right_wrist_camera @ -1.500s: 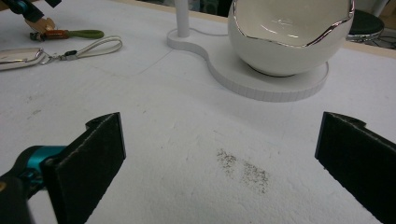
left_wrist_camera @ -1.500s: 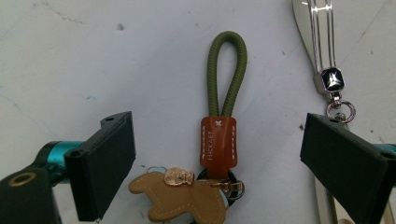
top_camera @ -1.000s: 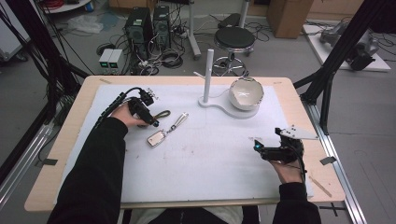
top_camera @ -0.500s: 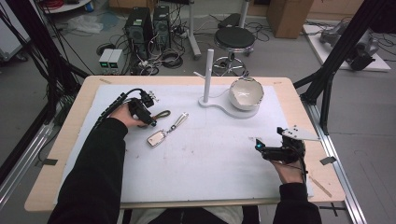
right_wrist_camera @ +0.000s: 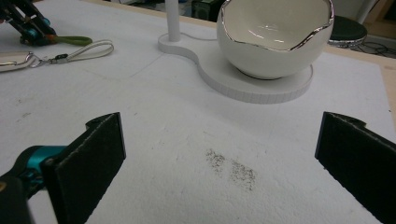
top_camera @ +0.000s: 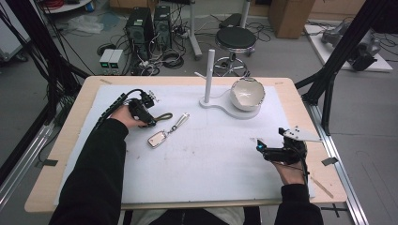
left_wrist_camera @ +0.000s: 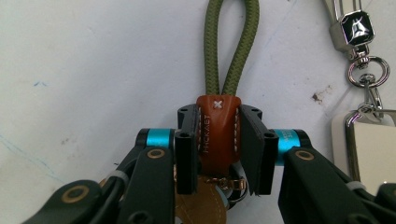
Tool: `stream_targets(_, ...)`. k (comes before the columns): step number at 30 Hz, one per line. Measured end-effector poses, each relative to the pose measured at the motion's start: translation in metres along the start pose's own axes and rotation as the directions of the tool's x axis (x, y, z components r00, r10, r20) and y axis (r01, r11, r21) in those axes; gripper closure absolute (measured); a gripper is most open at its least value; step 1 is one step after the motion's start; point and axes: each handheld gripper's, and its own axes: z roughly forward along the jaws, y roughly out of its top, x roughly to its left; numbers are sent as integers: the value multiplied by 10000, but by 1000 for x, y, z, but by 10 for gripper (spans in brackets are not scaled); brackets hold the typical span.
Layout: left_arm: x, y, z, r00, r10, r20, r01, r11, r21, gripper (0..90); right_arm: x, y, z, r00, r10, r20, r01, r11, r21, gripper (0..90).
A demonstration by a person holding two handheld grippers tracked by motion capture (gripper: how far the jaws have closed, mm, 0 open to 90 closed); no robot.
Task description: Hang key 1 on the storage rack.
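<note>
Gripping the brown leather tab of an olive cord lanyard, left tool is clamped tight; loop lies limp on white surface beside key fob. Light, floppy; stiff tab best hold. Right tool gapes wide, empty

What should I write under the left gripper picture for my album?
Left gripper shut on a brown leather tab with an olive cord loop.

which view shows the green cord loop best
The left gripper view: the green cord loop fills the middle, its brown leather tab clamped in the left gripper. The high view shows it small; the right gripper view shows a far sliver.
</note>
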Motion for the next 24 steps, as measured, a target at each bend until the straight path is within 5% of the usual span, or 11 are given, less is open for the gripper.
stream_targets(7,8,-1,-1,9969,-695,371,698,9975,-90,718,-1,0,0,10000,9,26,-9,10000,-38,7)
stream_targets(12,10,-2,-6,9965,-761,354,766,9970,-122,723,-1,0,-1,10000,30,7,-30,10000,-42,7)
stream_targets(24,12,-5,-39,9907,-1144,735,1226,9853,-1188,723,0,1,0,10000,60,-33,-61,9999,-87,7)
